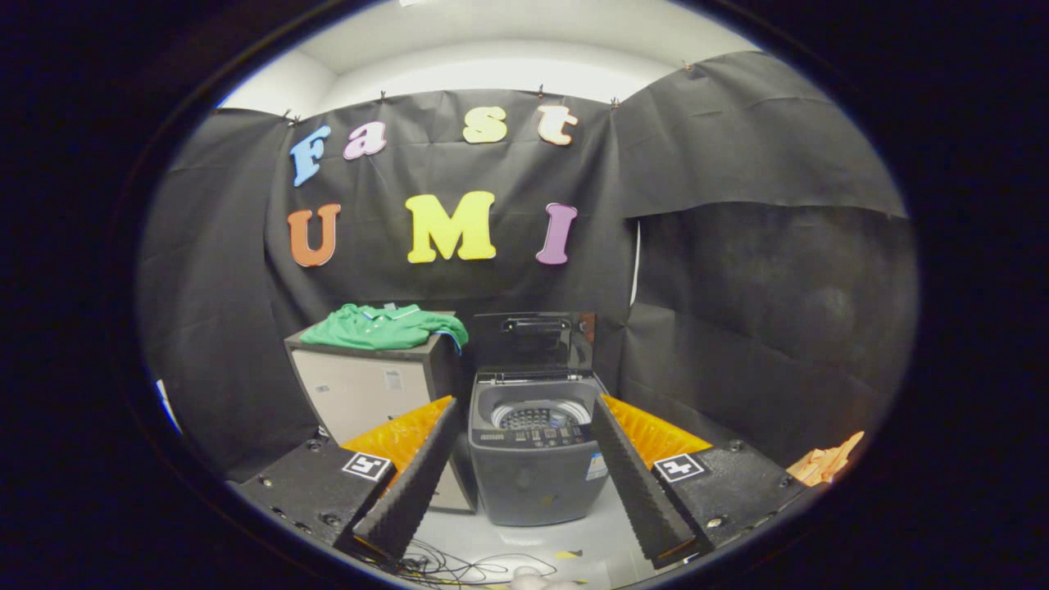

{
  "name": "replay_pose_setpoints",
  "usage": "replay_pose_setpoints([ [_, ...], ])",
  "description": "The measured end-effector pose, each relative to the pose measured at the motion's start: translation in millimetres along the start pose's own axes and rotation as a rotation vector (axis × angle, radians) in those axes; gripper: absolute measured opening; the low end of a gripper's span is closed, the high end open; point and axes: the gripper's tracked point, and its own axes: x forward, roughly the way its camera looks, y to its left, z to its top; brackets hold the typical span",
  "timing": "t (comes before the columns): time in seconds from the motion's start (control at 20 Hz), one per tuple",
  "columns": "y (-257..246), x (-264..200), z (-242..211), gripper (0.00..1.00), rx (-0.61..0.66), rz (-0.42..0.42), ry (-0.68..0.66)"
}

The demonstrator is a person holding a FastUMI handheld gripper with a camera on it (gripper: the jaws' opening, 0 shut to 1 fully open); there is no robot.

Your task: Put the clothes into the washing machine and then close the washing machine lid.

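Gripper view looks across the booth with the gripper (524, 467) held back from everything, its two fingers spread wide apart and holding nothing; the washing machine (534, 459) sits framed between them, well beyond the tips. Its lid (534, 342) stands raised at the back, so the drum opening is exposed and looks empty, though the drum is small here and I cannot be sure.

The clothes (385, 326), a single green garment as far as I can tell, lie crumpled on top of a cabinet (369, 389) that stands just beside the machine. One edge of the fabric droops over the cabinet corner nearest the lid.

By my reading the task is at its very start: the approach to the garment, with nothing yet picked up. The next move calls for swinging toward the cabinet top and closing the fingers on a good bunch of cloth, high enough that it lifts clear.

Count: one washer, one lid, one cabinet, one garment, and one orange object (824, 463) off to the side, unclear what.
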Motion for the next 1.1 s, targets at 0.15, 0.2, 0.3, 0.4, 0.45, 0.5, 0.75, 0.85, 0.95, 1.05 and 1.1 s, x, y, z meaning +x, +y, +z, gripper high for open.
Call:
replay_pose_setpoints([
  [0.15,12.2,36.3,25.0,1.00,0.011,0.001,-0.017],
  [0.2,20.1,48.7,34.7,1.00,0.016,0.014,-0.026],
  [0.3,33.0,78.0,53.5,1.00,0.022,0.034,-0.044],
  [0.4,47.4,107.7,67.1,1.00,0.026,0.056,-0.041],
  [0.45,56.4,122.1,73.3,1.00,0.031,0.072,-0.033],
  [0.5,66.1,136.0,79.0,1.00,0.040,0.087,-0.025],
  [0.75,109.0,208.4,105.4,1.00,0.059,0.114,0.003],
  [0.85,133.5,232.9,112.4,1.00,0.077,0.140,0.022],
  [0.95,157.2,256.7,114.4,1.00,0.092,0.164,0.053],
  [1.05,183.7,278.4,116.1,1.00,0.103,0.189,0.080],
  [1.1,197.3,288.2,115.4,1.00,0.105,0.201,0.096],
])
